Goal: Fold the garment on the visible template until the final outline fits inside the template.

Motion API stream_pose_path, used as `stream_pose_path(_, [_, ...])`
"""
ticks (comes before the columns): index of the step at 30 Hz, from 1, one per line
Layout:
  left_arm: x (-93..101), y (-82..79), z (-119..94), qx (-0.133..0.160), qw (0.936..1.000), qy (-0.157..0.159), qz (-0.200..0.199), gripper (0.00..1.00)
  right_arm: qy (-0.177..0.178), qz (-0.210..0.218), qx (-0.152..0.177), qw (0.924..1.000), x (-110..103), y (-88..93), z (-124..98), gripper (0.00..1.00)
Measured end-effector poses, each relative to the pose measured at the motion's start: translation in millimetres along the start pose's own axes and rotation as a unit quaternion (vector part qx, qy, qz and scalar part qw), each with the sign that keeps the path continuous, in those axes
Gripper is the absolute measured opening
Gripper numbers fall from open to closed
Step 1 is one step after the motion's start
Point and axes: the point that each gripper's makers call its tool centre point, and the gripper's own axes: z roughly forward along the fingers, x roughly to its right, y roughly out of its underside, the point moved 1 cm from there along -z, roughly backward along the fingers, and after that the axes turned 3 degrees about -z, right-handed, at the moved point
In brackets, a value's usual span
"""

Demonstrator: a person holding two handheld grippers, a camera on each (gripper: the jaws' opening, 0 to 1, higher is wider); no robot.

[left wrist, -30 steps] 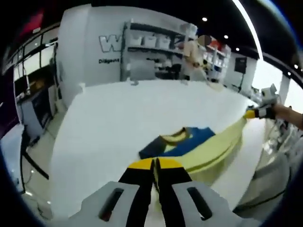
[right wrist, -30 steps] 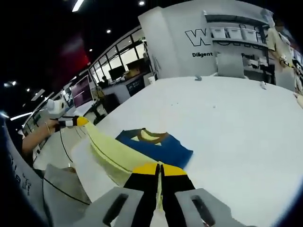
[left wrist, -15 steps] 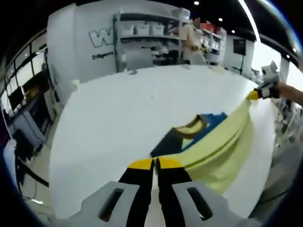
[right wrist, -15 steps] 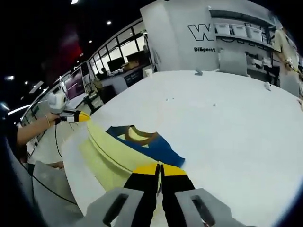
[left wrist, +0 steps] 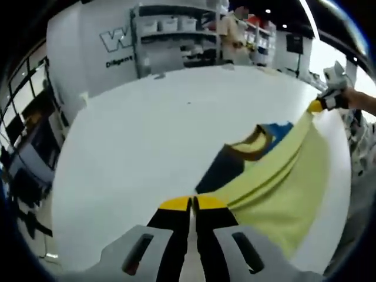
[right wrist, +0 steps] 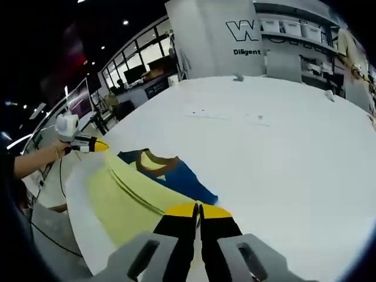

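A yellow and blue garment [left wrist: 276, 176] lies partly lifted on a large white tabletop [left wrist: 147, 129], near the edge closest to you. You hold it stretched between your two grippers, each at one end of its yellow hem.

In the left gripper view, your left gripper [left wrist: 192, 205] has its yellow-tipped jaws pressed together on the near corner of the yellow fabric. From there the cloth runs as a taut band up and away to your right gripper [left wrist: 317, 106], which pinches the far corner, with your hand [left wrist: 352, 100] behind it. The blue upper part of the garment, with its yellow and brown collar [left wrist: 252, 141], rests flat on the tabletop just beyond the yellow band.

In the right gripper view, your right gripper [right wrist: 198, 209] is clamped on the yellow fabric, and the left gripper [right wrist: 97, 145] grips the opposite corner.

Beyond the tabletop, behind the garment, stands a white wall with dark lettering [right wrist: 247, 32] and grey shelving [left wrist: 170, 29] with white boxes.
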Motion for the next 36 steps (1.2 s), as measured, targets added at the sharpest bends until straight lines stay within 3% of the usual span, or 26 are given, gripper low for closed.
stream_pose_path(6, [1.5,6.4,7.1,-0.012,0.9999,0.001,0.009,0.0,0.007,0.005,0.001,1.0,1.9,7.9,10.1,0.0])
stream_pose_path(8, [2.3,4.8,7.0,-0.007,0.9999,0.003,0.015,0.01,0.021,-0.065,0.012,0.9976,9.5,4.9,13.7,0.0])
stream_pose_path(12, [-4.1,-1.3,2.3,0.01,0.9993,-0.003,0.036,0.05,0.028,-0.107,0.006,0.9939,10.9,5.5,8.8,0.03])
stream_pose_path(15, [0.9,-3.0,-2.1,0.021,0.9979,0.021,0.057,0.17,0.017,-0.14,-0.004,0.9899,7.6,12.4,6.0,0.15])
stream_pose_path(20, [14.4,9.2,-0.2,0.005,0.992,0.062,0.11,0.22,-0.004,-0.172,-0.027,0.9848,-0.8,23.4,10.2,0.2])
stream_pose_path(25, [28.2,20.0,5.7,-0.009,0.9861,0.087,0.142,0.35,-0.028,-0.171,-0.044,0.9839,-1.4,38.8,22.9,0.23])
stream_pose_path(29, [21.9,27.4,12.5,-0.02,0.9837,0.084,0.158,0.32,-0.027,-0.172,-0.048,0.9836,4.1,40.0,28.9,0.23])
stream_pose_path(32, [13.1,28.6,17.5,-0.026,0.9861,0.074,0.146,0.27,-0.043,-0.17,-0.031,0.9839,0.2,32.2,32.9,0.2])
stream_pose_path(36, [10.1,25.7,26.2,-0.023,0.9876,0.08,0.133,0.13,-0.055,-0.178,-0.024,0.9822,1.5,27.7,37.7,0.07])
